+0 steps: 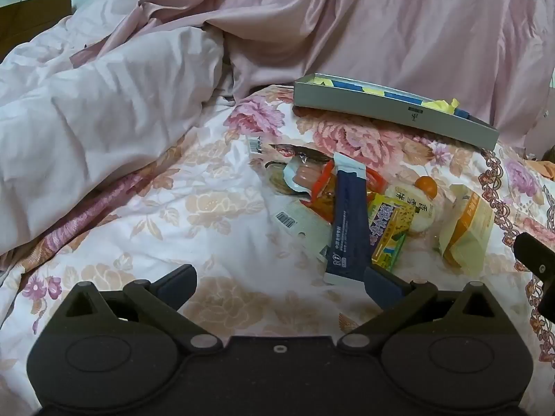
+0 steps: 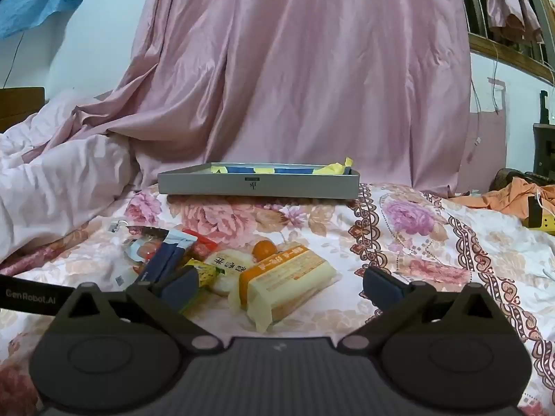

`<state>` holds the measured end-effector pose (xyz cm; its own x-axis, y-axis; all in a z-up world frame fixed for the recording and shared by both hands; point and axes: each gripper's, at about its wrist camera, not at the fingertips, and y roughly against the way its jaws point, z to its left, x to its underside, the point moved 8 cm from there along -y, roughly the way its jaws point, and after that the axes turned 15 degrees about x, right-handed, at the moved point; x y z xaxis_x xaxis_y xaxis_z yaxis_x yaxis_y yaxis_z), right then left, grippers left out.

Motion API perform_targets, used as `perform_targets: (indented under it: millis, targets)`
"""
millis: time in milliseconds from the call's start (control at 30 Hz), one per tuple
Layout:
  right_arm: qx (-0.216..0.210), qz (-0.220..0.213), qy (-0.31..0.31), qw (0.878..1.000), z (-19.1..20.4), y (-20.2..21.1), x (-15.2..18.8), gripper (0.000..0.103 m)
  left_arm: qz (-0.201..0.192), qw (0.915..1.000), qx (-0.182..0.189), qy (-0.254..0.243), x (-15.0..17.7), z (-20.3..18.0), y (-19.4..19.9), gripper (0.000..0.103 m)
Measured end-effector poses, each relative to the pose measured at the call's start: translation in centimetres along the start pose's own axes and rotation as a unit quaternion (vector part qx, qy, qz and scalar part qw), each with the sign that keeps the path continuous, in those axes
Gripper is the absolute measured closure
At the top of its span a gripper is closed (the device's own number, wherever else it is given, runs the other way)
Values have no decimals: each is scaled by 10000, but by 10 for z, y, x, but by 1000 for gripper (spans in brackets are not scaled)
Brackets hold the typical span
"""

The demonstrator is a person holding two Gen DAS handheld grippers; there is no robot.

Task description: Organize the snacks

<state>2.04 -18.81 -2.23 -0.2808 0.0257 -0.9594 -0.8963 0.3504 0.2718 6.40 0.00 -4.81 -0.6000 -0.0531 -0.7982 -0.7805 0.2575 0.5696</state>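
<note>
1. Snack pile (image 1: 350, 204) heaped loose on the floral bedspread: long navy packet (image 1: 348, 228) lying on top, sausage pack, yellow-green packet, small orange.
2. Orange-and-cream pack (image 2: 284, 277) lying flat just beside the pile.
3. Grey tray (image 2: 258, 184) further back, blue and yellow bits inside.

From my left gripper (image 1: 279, 286), the heap of snack packets lies ahead and to the right on the floral bedsheet (image 1: 215, 215). A long navy sachet (image 1: 348, 222) lies atop the heap, its near end just beside my right-hand finger. Right of it sits a yellow-green packet (image 1: 390, 228), further right a pale wrapped cake (image 1: 466, 228). Beyond the heap rests a shallow grey cardboard box (image 1: 392, 111). From my right gripper (image 2: 279, 286), the cake lies straight ahead between the open fingers, the box behind it.
</note>
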Motion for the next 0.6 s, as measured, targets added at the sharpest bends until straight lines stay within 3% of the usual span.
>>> perform_targets:
  millis: [600]
  targets:
    - [-32, 138, -33, 9999, 0, -2, 2, 0, 2, 10000, 39, 14, -2, -3, -4, 1]
